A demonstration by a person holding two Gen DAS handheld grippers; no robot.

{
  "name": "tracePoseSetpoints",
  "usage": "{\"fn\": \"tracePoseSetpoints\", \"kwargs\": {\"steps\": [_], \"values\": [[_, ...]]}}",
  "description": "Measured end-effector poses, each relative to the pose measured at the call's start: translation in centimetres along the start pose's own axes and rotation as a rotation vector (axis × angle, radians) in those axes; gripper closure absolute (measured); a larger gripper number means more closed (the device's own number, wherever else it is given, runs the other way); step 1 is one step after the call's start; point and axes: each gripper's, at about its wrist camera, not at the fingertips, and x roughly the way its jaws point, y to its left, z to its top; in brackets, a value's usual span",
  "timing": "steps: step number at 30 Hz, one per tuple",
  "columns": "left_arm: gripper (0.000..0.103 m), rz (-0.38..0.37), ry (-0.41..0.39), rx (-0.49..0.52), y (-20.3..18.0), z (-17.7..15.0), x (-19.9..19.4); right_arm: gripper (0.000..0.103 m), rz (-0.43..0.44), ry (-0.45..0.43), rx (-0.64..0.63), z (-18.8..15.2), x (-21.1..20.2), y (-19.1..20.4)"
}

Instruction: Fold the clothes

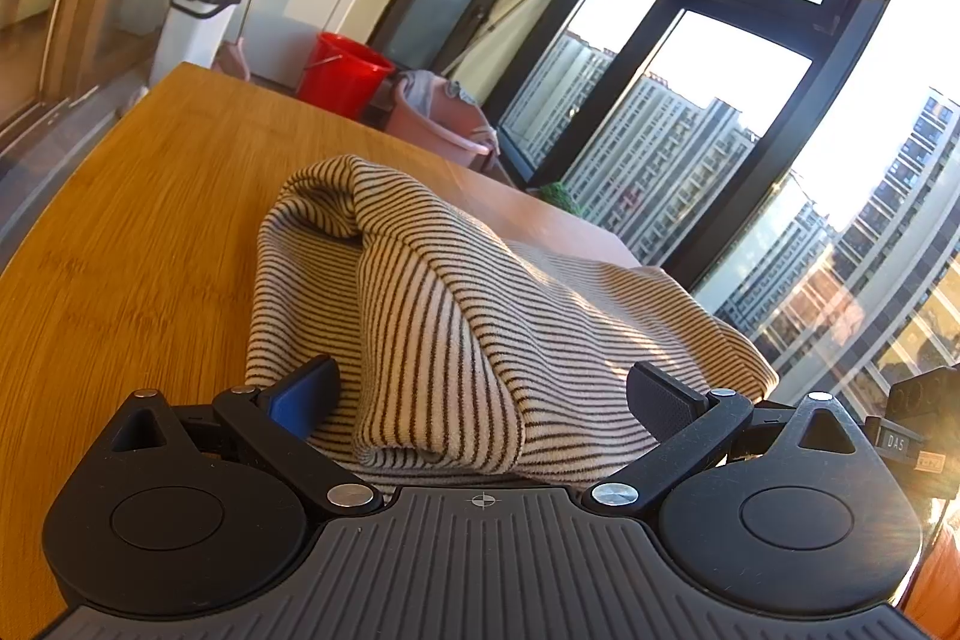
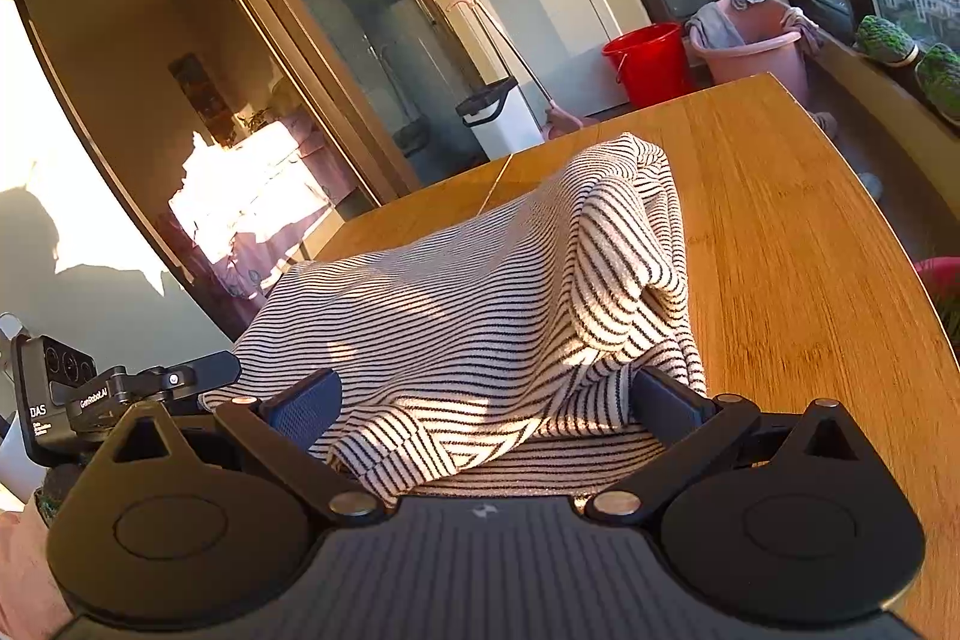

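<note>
Both my claws gape wide around a heaped striped garment on a wooden table.

The table runs bare toward its far edge, where a red bucket and a pink tub stand beyond; bare wood lies on my left side too. The striped garment hides whatever table lies under it, and its lower hem is cut off behind my claw bodies. My left gripper is spread with cloth bunched between the fingers, gripping nothing. My right gripper is likewise spread, folds lying between and over its pads, unclamped.
</note>
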Motion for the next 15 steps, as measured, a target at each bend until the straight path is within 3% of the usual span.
{"fn": "tracePoseSetpoints", "kwargs": {"steps": [6,10,12,14,15], "values": [[0.0,-0.005,0.064,0.049,-0.3,0.4,0.1,0.0,-0.092,-0.028,-0.021,0.3,-0.2,1.4],[0.0,0.051,0.106,0.136,-1.6,0.4,0.4,0.001,-0.148,-0.099,-0.127,1.2,-2.3,3.3],[0.0,0.094,0.112,0.16,-2.4,0.3,0.6,0.008,-0.155,-0.102,-0.146,1.7,-3.1,3.8],[0.0,0.136,0.111,0.184,-3.2,0.0,0.9,0.028,-0.163,-0.078,-0.159,2.0,-3.4,4.2],[0.0,0.152,0.11,0.191,-3.5,0.0,1.0,0.03,-0.183,-0.059,-0.164,1.9,-2.9,4.2]]}}
